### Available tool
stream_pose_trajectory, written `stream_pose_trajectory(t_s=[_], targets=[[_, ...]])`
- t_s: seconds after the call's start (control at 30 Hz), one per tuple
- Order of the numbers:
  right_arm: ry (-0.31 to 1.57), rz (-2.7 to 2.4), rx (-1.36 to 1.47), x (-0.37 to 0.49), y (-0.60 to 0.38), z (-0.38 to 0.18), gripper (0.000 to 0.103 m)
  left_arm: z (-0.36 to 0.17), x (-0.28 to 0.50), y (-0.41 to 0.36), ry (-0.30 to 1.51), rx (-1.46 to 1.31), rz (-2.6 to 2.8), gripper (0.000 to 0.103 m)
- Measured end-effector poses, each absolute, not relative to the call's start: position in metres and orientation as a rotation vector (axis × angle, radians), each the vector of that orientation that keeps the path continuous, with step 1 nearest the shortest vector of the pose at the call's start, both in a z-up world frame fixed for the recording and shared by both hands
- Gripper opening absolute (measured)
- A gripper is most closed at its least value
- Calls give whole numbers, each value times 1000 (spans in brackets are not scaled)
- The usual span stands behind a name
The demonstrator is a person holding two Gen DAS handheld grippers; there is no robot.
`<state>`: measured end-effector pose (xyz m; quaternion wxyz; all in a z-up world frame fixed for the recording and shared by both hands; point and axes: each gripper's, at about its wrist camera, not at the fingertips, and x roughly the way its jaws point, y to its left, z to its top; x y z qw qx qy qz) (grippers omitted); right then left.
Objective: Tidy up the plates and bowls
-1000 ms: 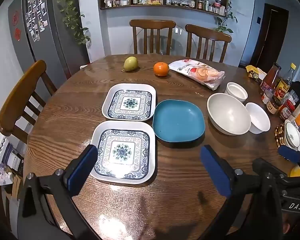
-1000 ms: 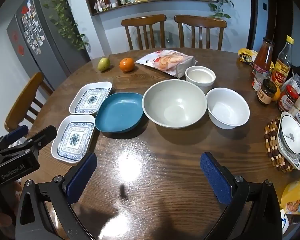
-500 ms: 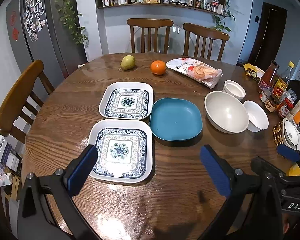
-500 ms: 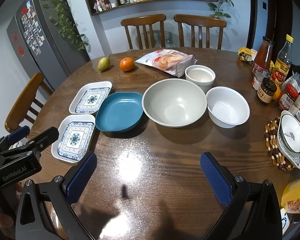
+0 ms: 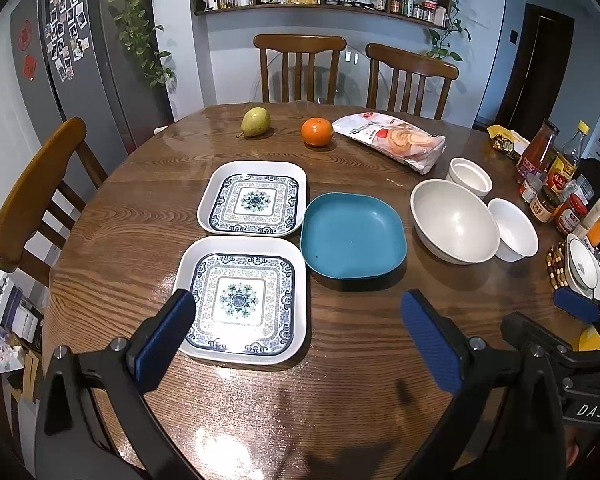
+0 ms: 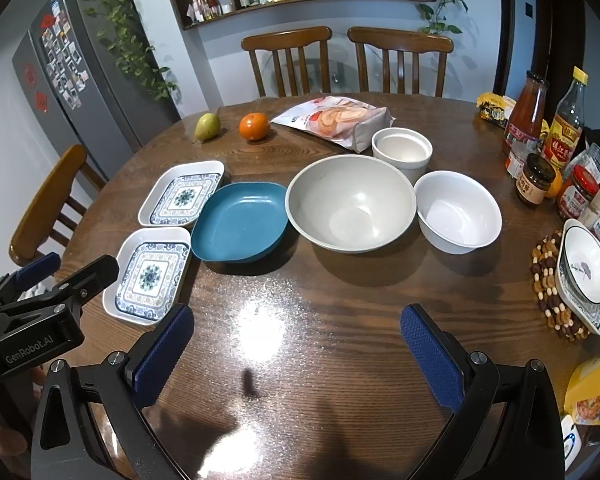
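Left wrist view: the left gripper (image 5: 298,342) is hovering over the round wooden table (image 5: 352,380) at the bottom of the frame, its blue pads (image 5: 430,346) spread wide and grasping nothing. Between and just above them, the near patterned plate (image 5: 242,300) is lying flat at lower centre; the left pad is overlapping its near left corner in the picture, though contact cannot be judged. A second patterned plate (image 5: 254,199) is sitting just beyond it at centre, and a blue plate (image 5: 352,235) is lying just beside both, to the right. At centre right, a large grey bowl (image 5: 454,222) is touching a white bowl (image 5: 514,234), with a small white cup (image 5: 470,174) just behind them. A pear (image 5: 255,121), an orange (image 5: 317,131) and a snack bag (image 5: 392,140) are resting across the upper centre.

Right wrist view: the right gripper (image 6: 296,342) is hanging at the bottom of the frame, its pads likewise parted and empty above a bare, glossy stretch of table. The grey bowl is occupying the centre of the frame, with the blue plate to its left and both patterned plates at centre left. Bottles and jars (image 6: 540,132) are crowding the right edge, above a beaded mat (image 6: 544,280) carrying a small dish (image 6: 586,276).
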<state>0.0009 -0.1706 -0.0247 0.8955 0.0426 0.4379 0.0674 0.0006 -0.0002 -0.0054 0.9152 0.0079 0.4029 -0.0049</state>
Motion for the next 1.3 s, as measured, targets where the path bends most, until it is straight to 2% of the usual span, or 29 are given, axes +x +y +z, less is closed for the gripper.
stream_pose_trajectory(t_s=[0.4, 1.3], targets=[[909, 139, 90, 2, -171, -24, 103, -6, 4, -2, 817, 134, 41, 102], [951, 171, 102, 9, -156, -42, 103, -22, 15, 11, 844, 40, -3, 102]])
